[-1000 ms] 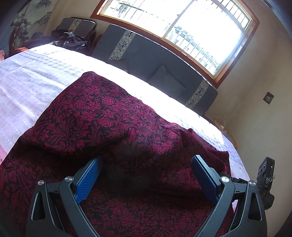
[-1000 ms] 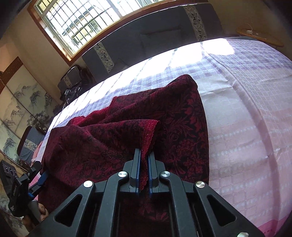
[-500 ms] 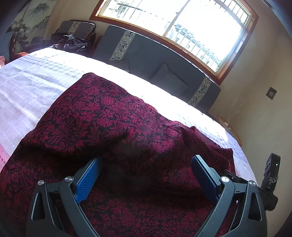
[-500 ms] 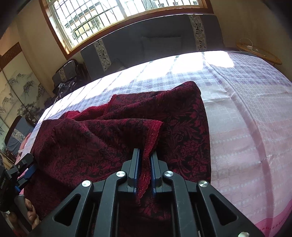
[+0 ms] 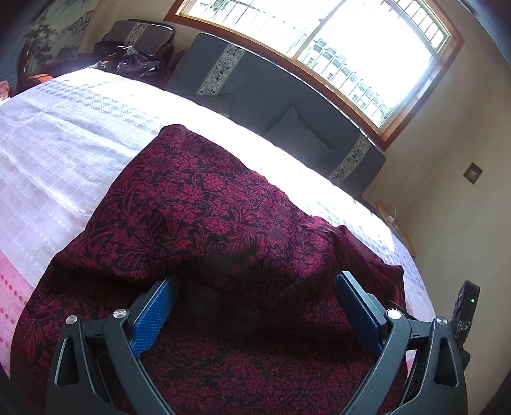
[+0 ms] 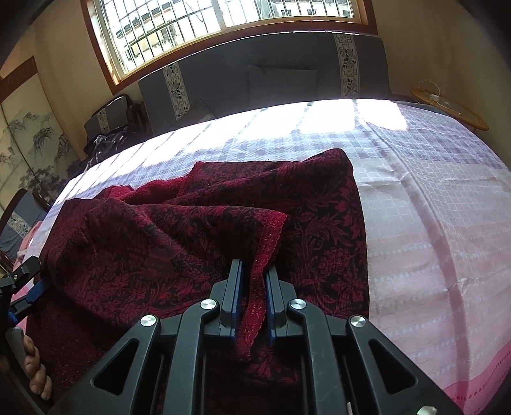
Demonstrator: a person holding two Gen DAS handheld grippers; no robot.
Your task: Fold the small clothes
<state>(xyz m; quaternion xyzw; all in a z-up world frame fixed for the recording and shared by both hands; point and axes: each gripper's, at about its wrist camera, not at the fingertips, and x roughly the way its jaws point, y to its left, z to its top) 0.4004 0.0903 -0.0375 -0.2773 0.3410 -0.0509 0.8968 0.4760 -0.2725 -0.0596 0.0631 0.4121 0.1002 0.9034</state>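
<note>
Right gripper (image 6: 254, 271) is pinching the hemmed edge of a dark red floral woven garment (image 6: 198, 249), which is lying rumpled on a pink-and-white checked bedspread (image 6: 431, 207). Left gripper (image 5: 255, 293) is hovering over the cloth, fingers spread wide. Grey patterned headboard (image 6: 271, 79) is sitting under a barred window (image 6: 207, 19).

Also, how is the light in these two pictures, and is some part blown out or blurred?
Left wrist view: the window and the bedsheet below it are blown out; the red cloth darkens and blurs between the fingers. Right wrist view: a glare patch on the far sheet, cloth folds shadowed, strong fisheye curving at the edges.
</note>
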